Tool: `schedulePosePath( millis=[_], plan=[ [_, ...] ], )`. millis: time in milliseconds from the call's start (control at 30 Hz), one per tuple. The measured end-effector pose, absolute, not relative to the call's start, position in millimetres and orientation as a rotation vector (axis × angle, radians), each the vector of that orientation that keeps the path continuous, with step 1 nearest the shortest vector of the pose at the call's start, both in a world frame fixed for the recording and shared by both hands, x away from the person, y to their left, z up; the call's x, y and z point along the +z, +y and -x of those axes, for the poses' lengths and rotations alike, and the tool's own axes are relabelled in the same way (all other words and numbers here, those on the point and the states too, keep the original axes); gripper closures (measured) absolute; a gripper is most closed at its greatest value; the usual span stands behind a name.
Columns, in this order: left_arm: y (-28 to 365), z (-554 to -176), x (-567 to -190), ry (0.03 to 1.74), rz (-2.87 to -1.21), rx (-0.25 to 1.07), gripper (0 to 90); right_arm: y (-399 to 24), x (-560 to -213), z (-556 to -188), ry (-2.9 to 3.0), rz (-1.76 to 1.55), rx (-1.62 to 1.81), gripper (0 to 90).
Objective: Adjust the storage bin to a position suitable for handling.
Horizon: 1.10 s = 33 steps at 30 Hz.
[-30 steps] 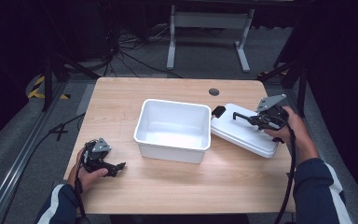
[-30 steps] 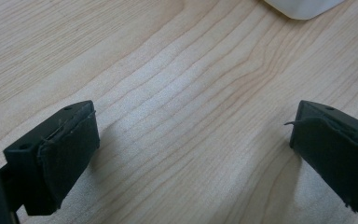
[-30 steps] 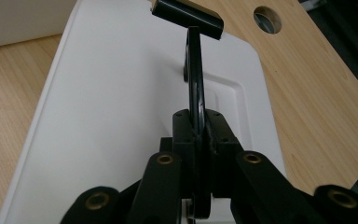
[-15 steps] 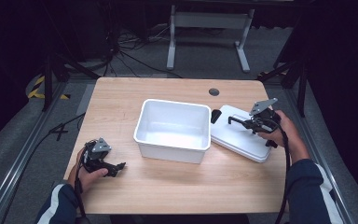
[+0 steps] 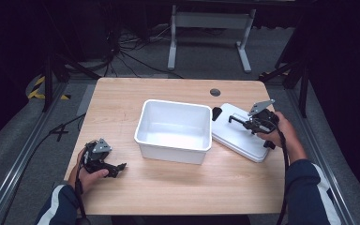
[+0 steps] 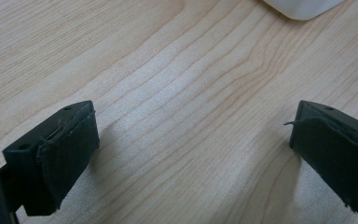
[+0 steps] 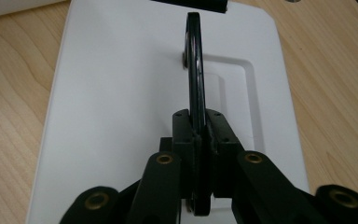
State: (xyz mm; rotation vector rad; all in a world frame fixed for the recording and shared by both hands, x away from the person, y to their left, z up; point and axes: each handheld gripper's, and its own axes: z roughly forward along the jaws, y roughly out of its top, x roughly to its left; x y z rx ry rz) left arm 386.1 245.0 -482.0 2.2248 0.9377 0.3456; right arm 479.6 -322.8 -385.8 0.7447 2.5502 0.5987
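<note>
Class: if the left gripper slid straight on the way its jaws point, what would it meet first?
Probably the white tub; the bare table lies between the open left gripper and it, though depth is unclear.

A light wooden table (image 5: 178, 187) with a round hole (image 5: 215, 92) near its far edge stands on grey carpet (image 5: 23, 154), with cables (image 5: 122, 51), a white metal stand (image 5: 209, 21) and yellow-black tape (image 5: 40, 86) in the dark room behind.
</note>
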Motion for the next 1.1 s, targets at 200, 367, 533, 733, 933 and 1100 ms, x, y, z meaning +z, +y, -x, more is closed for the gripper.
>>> schedulePosePath(
  millis=[200,367,533,733,933,1100],
  plan=[
    [245,-386,-482,0.938,-2.225,0.345,1.7,-323,-385,-480,2.525,-0.776,0.620,78.9],
    [245,-386,-482,0.936,-2.225,0.344,1.7,-318,-384,-478,2.537,-0.764,0.625,75.7],
    [245,-387,-482,0.932,-2.222,0.351,1.7,-316,-381,-476,2.542,-0.745,0.643,73.2],
    [245,-386,-482,0.937,-2.226,0.344,1.7,-314,-373,-472,2.537,-0.737,0.667,69.7],
    [245,-386,-482,0.933,-2.221,0.341,1.9,-311,-367,-469,2.537,-0.726,0.688,65.4],
    [246,-385,-482,0.935,-2.221,0.351,2.2,-311,-365,-466,2.538,-0.726,0.703,62.6]
  ],
)
